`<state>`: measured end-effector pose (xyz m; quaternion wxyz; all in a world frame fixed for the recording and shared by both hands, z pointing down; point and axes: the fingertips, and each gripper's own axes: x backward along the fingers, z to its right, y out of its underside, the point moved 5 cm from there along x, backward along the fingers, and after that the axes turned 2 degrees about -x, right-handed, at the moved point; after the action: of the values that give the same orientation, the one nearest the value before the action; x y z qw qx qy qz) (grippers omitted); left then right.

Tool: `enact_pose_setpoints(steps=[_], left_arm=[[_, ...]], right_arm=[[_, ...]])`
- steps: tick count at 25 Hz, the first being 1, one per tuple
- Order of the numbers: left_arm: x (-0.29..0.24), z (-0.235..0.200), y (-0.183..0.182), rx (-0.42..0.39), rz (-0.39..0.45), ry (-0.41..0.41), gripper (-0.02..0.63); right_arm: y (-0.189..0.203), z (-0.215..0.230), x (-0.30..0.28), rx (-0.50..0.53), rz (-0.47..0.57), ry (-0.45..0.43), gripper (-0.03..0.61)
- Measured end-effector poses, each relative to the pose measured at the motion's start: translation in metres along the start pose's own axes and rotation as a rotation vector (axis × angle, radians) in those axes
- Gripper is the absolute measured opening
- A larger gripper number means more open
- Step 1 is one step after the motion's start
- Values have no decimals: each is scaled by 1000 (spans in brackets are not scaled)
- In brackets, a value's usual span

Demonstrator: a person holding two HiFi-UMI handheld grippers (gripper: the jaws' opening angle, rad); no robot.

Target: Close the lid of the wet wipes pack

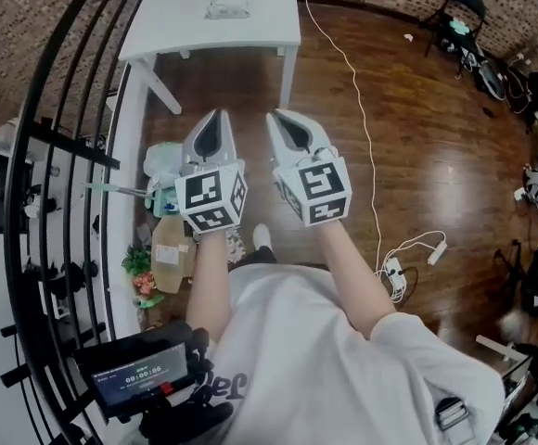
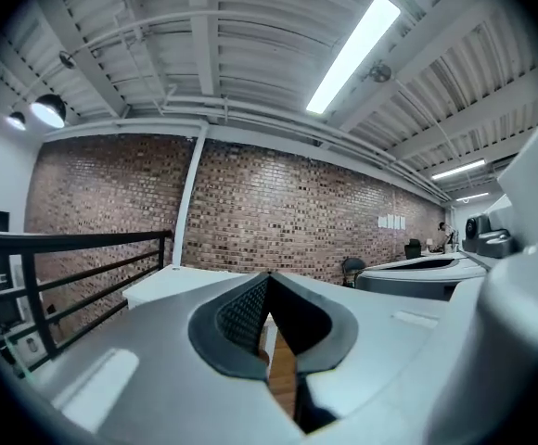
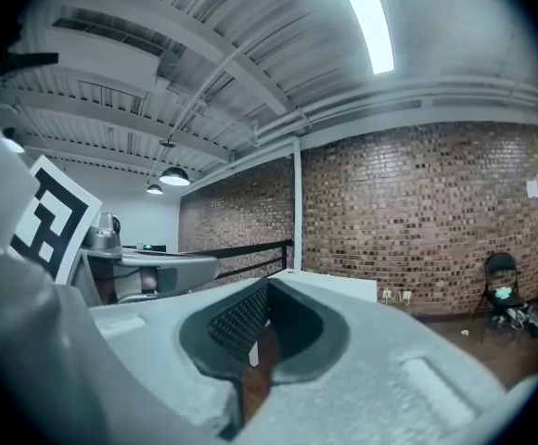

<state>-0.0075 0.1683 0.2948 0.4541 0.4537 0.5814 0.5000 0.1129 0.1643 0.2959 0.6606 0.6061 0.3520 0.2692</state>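
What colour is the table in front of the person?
White; the table shows best in the head view.

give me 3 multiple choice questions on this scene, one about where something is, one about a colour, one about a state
1. Where is the wet wipes pack?
A. on the table
B. on the floor
C. in the right gripper

2. What colour is the table?
A. black
B. white
C. green

3. How do the jaws of the left gripper stand?
A. wide apart
B. shut on the pack
C. together, nothing between them

Answers:
1 A: the head view shows it lying on the tabletop, far ahead of the person.
2 B: its top and legs are white against the brown wooden floor.
3 C: the left gripper view shows the tips meeting, with nothing held between them.
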Motion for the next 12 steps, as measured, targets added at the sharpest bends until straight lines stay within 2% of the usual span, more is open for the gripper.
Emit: enact_pose_setpoints(steps=[6,12], left_arm=[[-31,-50,-15,4,30,-21,16],[-69,-84,-9,27,7,-49,15]], right_arm=[[-9,-12,-67,23,-7,-26,-9],[-10,12,-116,17,-32,-14,-9]])
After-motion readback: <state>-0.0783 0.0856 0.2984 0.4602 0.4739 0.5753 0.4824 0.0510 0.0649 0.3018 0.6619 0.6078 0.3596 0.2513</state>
